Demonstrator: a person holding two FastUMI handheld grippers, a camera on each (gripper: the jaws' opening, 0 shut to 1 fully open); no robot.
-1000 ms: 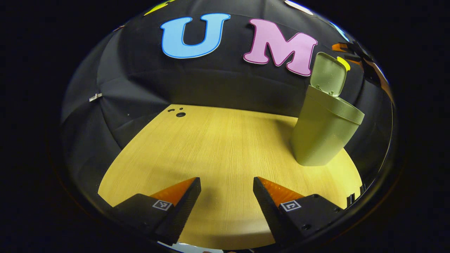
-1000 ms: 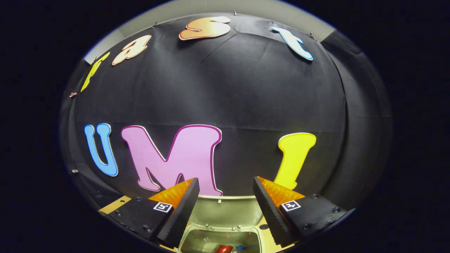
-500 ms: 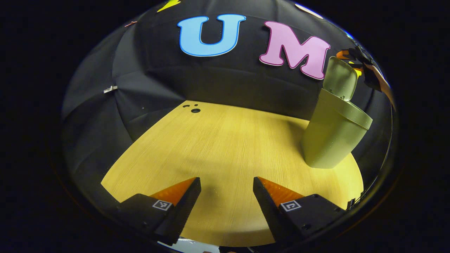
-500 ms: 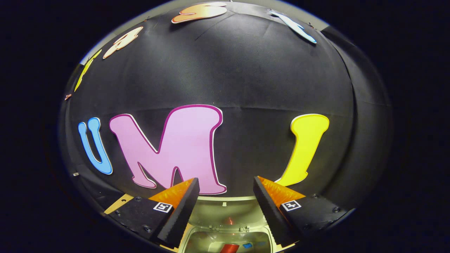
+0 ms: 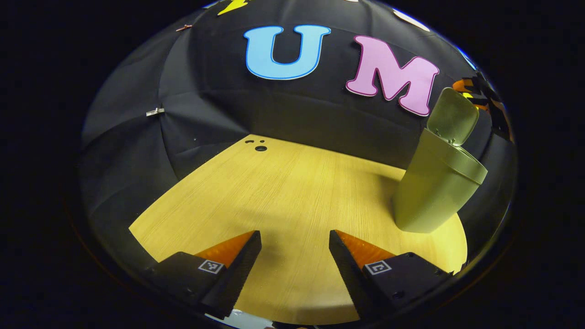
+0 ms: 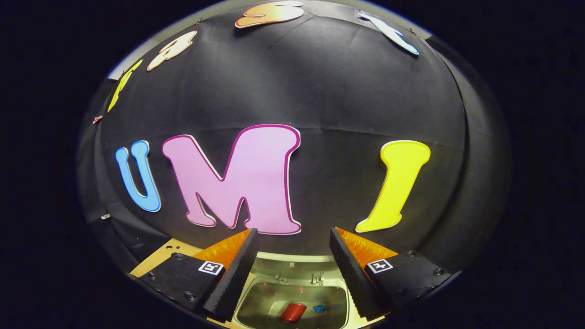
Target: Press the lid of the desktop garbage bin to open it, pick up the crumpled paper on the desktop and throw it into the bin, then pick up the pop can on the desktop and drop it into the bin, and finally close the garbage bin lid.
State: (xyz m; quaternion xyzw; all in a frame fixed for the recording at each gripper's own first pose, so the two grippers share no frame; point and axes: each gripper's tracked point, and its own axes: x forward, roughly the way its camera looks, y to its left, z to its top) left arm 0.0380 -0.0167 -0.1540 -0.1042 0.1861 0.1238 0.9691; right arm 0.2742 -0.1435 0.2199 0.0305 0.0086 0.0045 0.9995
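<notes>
With both your right tool (image 6: 292, 260) and left tool (image 5: 295, 260) spread empty, press the light, hinged olive-green plastic lid (image 5: 452, 116) near its free edge; red can (image 6: 292, 312) inside.

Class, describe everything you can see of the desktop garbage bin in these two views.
The garbage bin is olive-green, seemingly smooth plastic, tapering toward its base, with a thicker rim band. It stands on the wooden table near the right edge, before the black cloth wall. Its hinged lid stands raised, so it is open. From above, a red can lies inside. The right tool hovers open above the opening, touching nothing.
</notes>
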